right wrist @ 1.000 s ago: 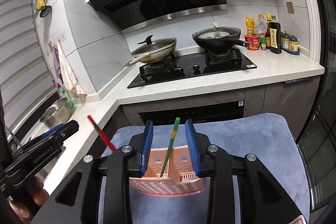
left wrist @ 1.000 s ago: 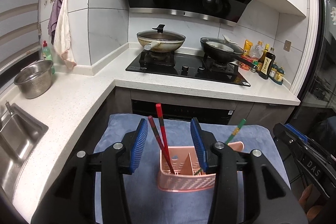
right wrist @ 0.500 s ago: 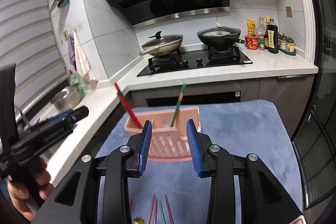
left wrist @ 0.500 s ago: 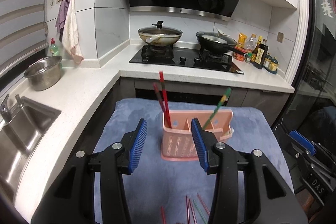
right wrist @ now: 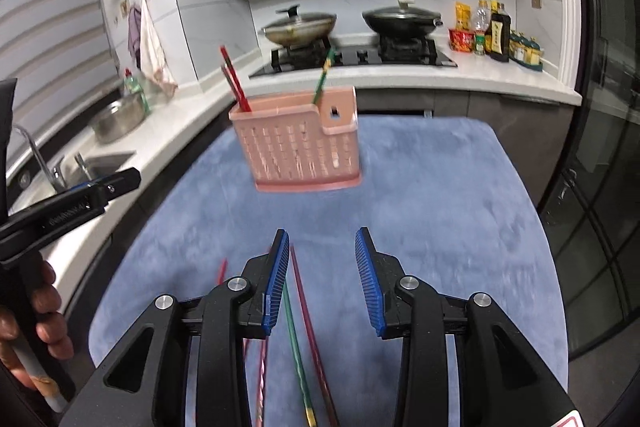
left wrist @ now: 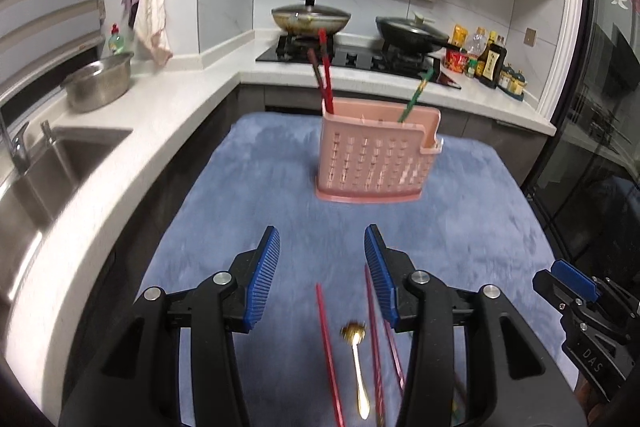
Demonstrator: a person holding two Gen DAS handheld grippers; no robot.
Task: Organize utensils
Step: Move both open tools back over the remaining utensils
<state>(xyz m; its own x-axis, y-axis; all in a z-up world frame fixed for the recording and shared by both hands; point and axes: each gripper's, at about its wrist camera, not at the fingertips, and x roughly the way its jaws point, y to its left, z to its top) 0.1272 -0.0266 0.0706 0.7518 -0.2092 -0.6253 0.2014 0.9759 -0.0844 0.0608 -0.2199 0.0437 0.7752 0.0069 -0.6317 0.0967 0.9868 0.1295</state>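
Near the pink holder (left wrist: 376,157), thin chopsticks (right wrist: 298,339) lie crowded beside a spoon (left wrist: 357,355), so the left gripper (left wrist: 322,277) and right gripper (right wrist: 322,279), jaws wide and empty, could pinch two together.

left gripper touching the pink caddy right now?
Apart. The left wrist view shows the left gripper with open jaws well short of the pink caddy, a wide stretch of bare blue mat between them.

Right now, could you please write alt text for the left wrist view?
The open left claw hovers over a blue mat above loose red chopsticks and a gold spoon. Farther back stands a pink utensil caddy holding chopsticks.
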